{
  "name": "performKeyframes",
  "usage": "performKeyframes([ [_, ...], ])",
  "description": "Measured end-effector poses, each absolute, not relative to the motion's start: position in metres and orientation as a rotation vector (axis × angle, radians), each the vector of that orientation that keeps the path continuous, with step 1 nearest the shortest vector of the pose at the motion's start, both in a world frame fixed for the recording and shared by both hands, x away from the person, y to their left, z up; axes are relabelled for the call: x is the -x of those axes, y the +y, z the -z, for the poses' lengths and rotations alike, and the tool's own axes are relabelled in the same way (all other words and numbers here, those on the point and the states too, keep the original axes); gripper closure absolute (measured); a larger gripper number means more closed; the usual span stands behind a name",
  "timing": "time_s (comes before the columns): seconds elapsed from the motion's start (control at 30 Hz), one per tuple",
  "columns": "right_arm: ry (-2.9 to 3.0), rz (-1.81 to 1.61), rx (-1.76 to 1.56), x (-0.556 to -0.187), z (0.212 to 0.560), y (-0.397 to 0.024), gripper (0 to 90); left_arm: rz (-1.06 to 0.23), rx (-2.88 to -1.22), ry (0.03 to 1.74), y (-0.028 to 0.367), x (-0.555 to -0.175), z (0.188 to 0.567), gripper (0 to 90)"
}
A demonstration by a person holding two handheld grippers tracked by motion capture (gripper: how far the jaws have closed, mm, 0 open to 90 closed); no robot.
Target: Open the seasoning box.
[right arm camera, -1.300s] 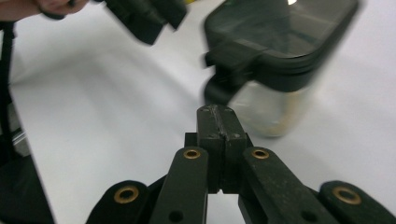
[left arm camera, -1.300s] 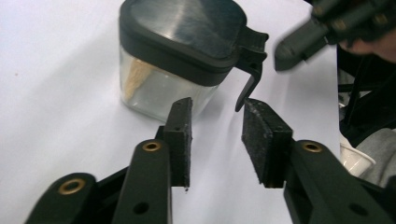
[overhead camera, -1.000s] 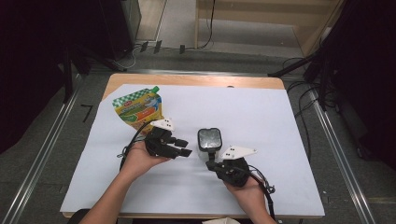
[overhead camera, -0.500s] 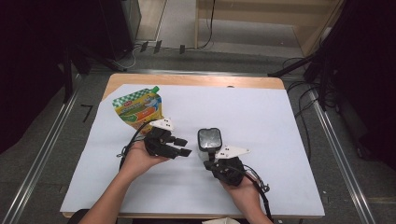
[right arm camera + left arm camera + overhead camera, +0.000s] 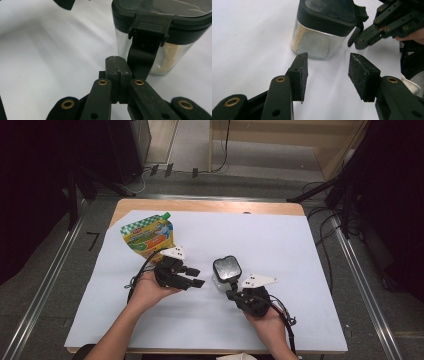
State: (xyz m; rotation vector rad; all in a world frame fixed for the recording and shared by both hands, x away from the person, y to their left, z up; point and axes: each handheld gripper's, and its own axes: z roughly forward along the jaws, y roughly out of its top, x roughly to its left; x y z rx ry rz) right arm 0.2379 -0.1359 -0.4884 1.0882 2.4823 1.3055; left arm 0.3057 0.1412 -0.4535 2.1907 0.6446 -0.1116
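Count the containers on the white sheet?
2. A clear jar with a black lid stands mid-sheet between the two grippers. A printed spout pouch lies at the far left, behind the left gripper, partly hidden.

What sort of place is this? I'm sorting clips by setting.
Probably a lab or recording workspace, not a kitchen: a wooden table under a white sheet, metal rails alongside, cables on the floor, dark equipment around.

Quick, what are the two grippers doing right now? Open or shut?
Left gripper: open, nothing between its fingers, the jar just ahead; it has just been opening.
Right gripper: shut and holding nothing, right by the jar's latch.
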Motion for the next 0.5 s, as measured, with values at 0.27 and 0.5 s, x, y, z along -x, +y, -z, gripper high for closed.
performKeyframes([
  [0.27, 2.458, -1.3, -1.152, -0.244, 0.486, -0.153, 90.0, 0.114, -2.207, 0.638, 0.136, -0.305, 0.456, 50.2],
  [0.5, 2.427, -1.297, -1.232, -0.255, 0.482, -0.172, 90.0, 0.121, -2.207, 0.643, 0.136, -0.306, 0.456, 50.6],
])
